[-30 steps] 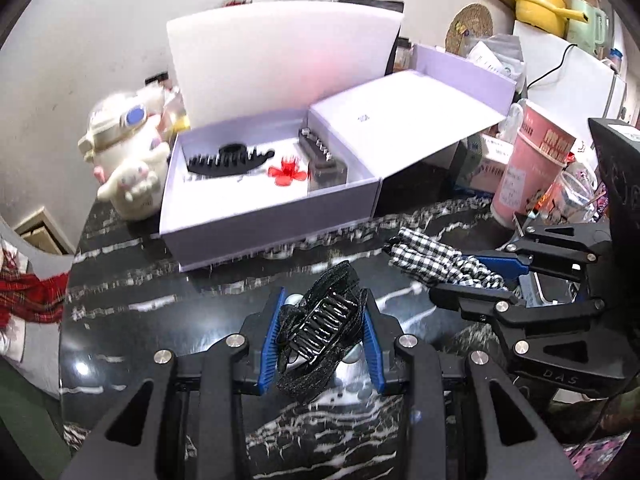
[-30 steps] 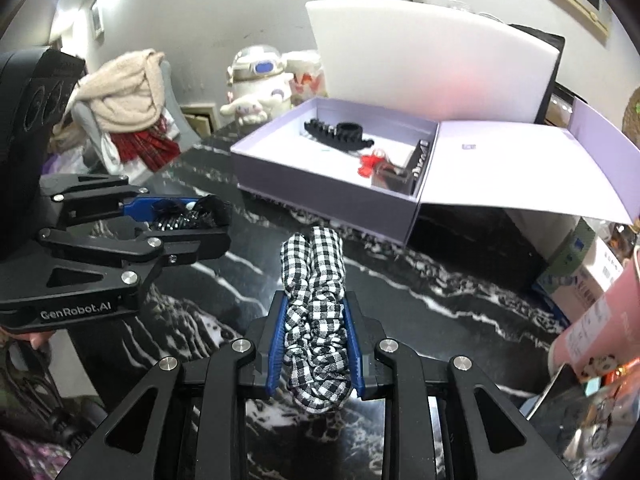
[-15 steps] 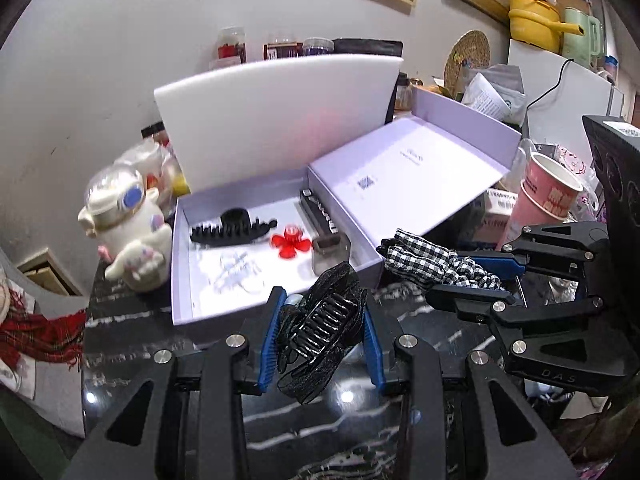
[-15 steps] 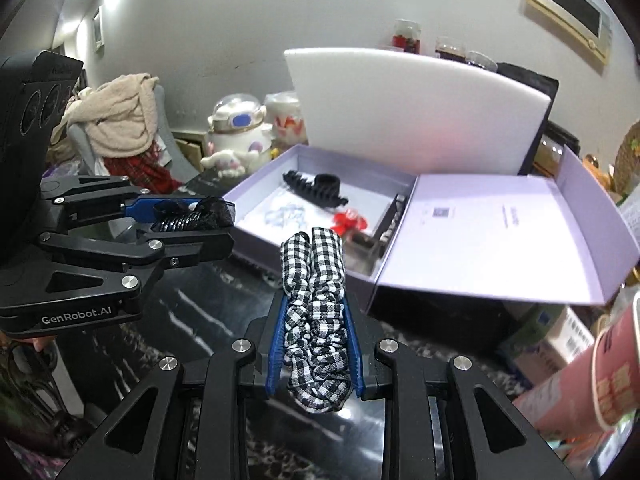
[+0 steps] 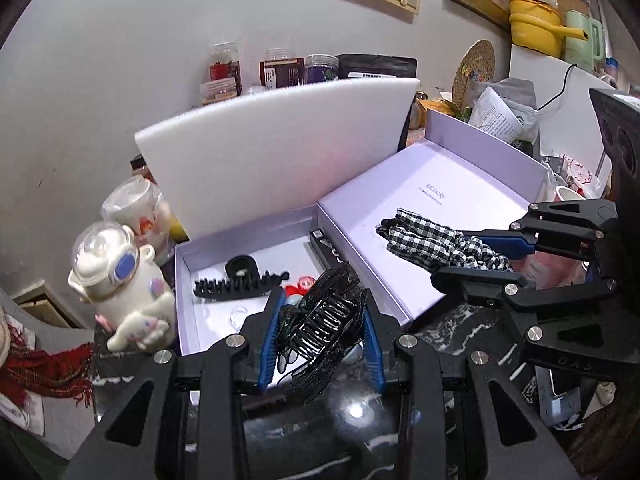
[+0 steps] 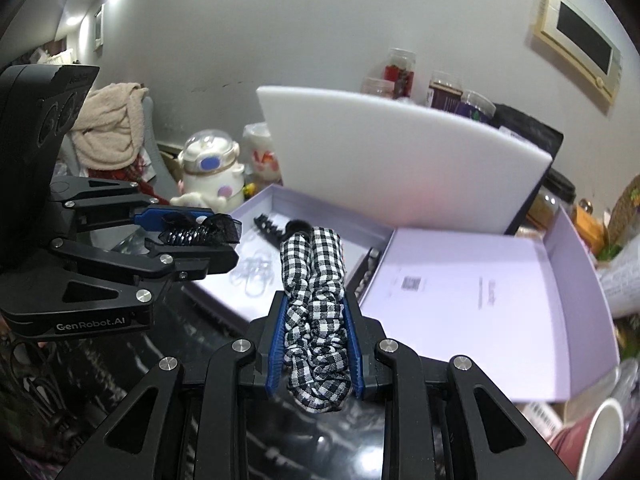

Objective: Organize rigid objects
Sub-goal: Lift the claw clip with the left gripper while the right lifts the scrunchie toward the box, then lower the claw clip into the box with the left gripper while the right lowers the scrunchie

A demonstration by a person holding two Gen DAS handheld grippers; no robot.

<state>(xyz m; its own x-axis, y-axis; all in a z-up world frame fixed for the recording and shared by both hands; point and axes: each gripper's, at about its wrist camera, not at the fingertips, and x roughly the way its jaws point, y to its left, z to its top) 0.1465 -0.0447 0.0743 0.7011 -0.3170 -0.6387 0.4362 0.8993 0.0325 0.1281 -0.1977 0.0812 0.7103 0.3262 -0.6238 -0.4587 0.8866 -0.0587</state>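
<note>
1. White plush figure (image 5: 120, 280) with a clear dome, at 9 o'clock, upright just beside the box.
2. Spice jars (image 5: 276, 70), at 12 o'clock along the wall.
3. Yellow pot (image 5: 536, 32), at 2 o'clock.
4. Beige towel (image 6: 112, 128), at 10 o'clock.

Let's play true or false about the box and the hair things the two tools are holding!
1. The left tool holds a black claw clip. True.
2. The right tool is empty. False: it grips a checkered scrunchie.
3. The box is open. True.
4. A black comb clip lies on the table. False: it lies in the box.
5. A white plush toy stands beside the box. True.
</note>
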